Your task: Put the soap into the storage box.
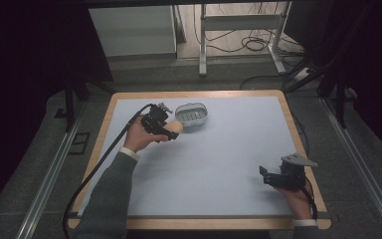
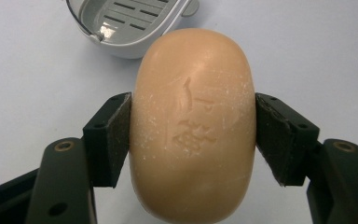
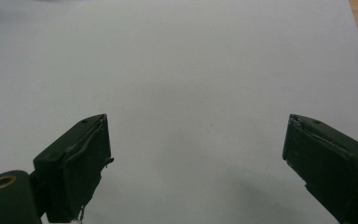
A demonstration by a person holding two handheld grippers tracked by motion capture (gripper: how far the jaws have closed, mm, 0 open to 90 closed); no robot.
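The left gripper [image 2: 192,135] clamps the bar of soap [image 2: 193,126] across its narrow sides, both pads pressed flat to it. In the high view the soap sits left of centre, just beside the grey soap dish [image 1: 191,115]. Judged step: carrying the soap to the dish. The next move calls for centring the bar over the slotted tray, lowering it, then releasing. The right gripper [image 3: 196,163] stands with jaws wide apart and nothing between them, idle at the lower right over the pale table mat [image 3: 205,70].
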